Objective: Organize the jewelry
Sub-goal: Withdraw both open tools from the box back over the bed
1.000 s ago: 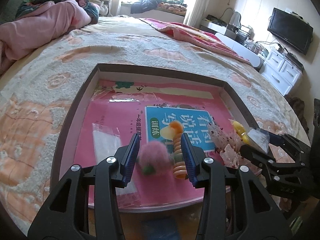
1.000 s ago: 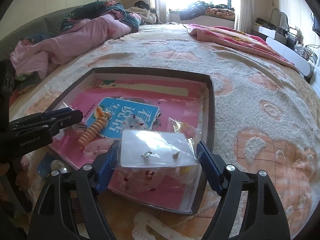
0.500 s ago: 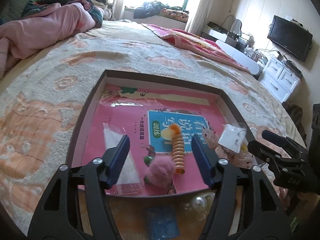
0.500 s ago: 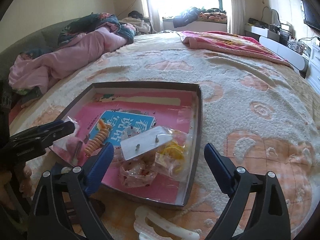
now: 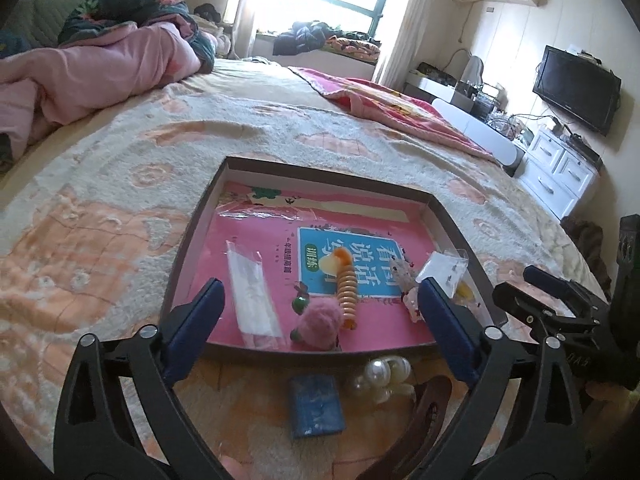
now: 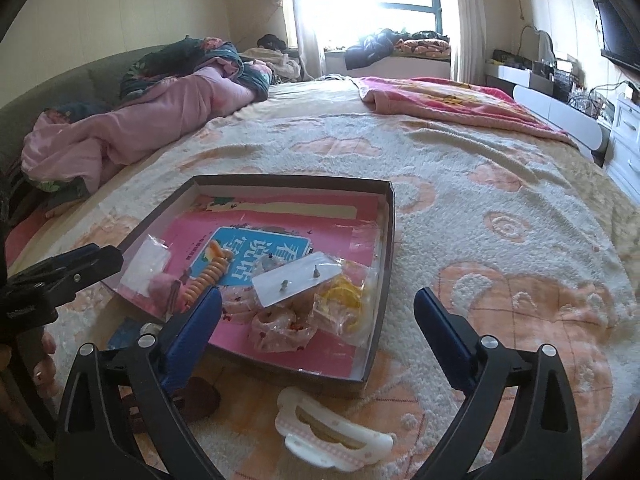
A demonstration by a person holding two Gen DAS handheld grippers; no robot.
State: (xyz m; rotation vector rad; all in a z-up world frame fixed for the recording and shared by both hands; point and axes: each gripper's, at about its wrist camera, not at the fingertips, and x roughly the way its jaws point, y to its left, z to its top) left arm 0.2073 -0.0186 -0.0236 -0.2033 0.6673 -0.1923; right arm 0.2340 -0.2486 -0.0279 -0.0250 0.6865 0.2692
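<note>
Now that both grippers have let go and pulled back wide open, the pink pompom (image 5: 320, 323) and earring card (image 6: 295, 282) lie inside the tray (image 6: 382, 304), leaving loose pieces outside.

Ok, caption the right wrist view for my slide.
Open right gripper above the shallow box of bagged jewelry, earring card on top, white hair clip outside on the bedspread.

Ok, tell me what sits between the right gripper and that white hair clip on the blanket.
Nothing visible. The white hair clip lies on the blanket outside the box, just below the open right gripper, with only bare blanket between them.
</note>
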